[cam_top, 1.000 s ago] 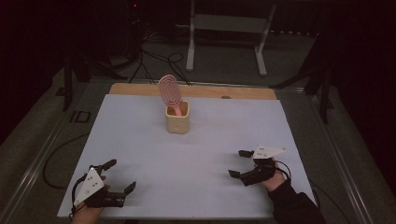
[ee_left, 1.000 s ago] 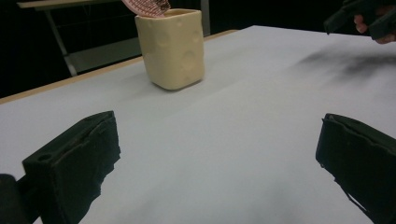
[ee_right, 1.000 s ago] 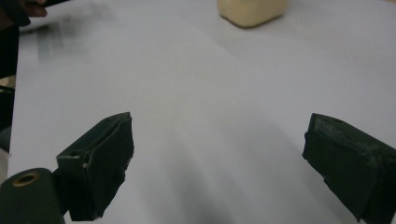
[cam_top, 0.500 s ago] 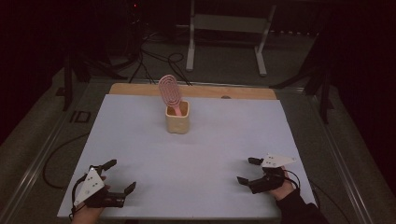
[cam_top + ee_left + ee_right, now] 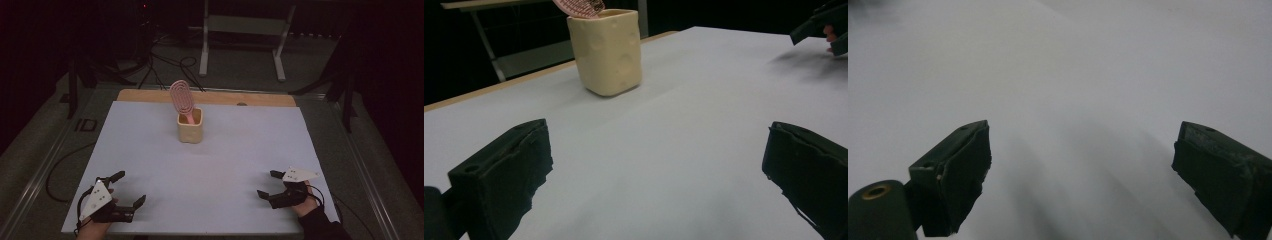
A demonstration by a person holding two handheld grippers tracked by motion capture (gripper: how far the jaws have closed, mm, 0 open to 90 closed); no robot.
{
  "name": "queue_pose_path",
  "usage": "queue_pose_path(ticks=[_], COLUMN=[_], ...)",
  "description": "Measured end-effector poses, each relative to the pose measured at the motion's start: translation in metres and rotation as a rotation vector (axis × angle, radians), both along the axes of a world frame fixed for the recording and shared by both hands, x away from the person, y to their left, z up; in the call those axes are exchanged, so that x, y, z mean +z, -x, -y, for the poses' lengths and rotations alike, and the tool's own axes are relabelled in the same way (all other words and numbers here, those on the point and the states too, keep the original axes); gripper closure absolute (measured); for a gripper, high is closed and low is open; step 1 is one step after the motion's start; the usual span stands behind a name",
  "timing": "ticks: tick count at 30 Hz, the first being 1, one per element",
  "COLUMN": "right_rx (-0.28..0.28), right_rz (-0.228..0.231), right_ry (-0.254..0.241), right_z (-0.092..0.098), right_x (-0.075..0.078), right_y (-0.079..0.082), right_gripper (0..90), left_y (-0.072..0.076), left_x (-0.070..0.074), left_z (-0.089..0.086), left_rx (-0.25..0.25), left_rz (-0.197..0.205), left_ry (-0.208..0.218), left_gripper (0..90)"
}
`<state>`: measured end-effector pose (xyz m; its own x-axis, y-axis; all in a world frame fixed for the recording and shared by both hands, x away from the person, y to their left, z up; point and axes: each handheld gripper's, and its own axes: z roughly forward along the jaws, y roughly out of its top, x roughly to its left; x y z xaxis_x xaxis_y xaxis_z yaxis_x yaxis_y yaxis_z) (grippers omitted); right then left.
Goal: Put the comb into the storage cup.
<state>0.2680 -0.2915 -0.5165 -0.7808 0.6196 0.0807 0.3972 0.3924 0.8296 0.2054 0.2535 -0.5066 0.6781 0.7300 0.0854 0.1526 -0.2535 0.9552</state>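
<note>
Tabletop (image 5: pixel 210 160), covered in a pale sheet with a strip of bare wood along its far edge, carries a cream-coloured cup (image 5: pixel 190 126) standing upright in the far half, a little left of centre. A pink brush (image 5: pixel 181 100) with an oval, ribbed head stands in the cup, handle down, its head rising above the rim and leaning slightly to the left in the high view. The left claw (image 5: pixel 128 189) lies low at the near left corner, held in a hand that comes in from the bottom edge, a grey three-cornered plate on top of it; its jaws stand wide apart with nothing between them. In the left gripper view the cup (image 5: pixel 608 50) shows ahead between the spread jaws, well apart from them, with the brush head (image 5: pixel 579 6) just above its rim. The right claw (image 5: pixel 267 184) sits near the near right corner, pointing left across the sheet, its jaws likewise spread and holding nothing. In the right gripper view the two black jaws stand far apart over bare pale sheet. Both claws are well apart from the cup and from each other.
</note>
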Motion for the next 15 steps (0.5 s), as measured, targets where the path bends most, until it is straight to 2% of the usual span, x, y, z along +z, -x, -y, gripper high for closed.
queue_pose_path(ticks=[4, 15], right_rx=[-0.010, -0.009], right_rz=[0.000, 0.008], right_ry=[0.012, 0.004], right_z=[-0.0002, -0.0007], right_x=[-0.0011, 0.0000], right_y=[-0.0018, -0.0029], right_gripper=[8.1, 8.0], left_y=[0.0002, 0.0005], left_x=[0.0002, 0.0001], left_z=[0.0000, 0.0002], left_rx=[-0.001, -0.002], left_rz=[0.001, 0.001], left_ry=[0.003, 0.000], left_gripper=[0.0, 0.0])
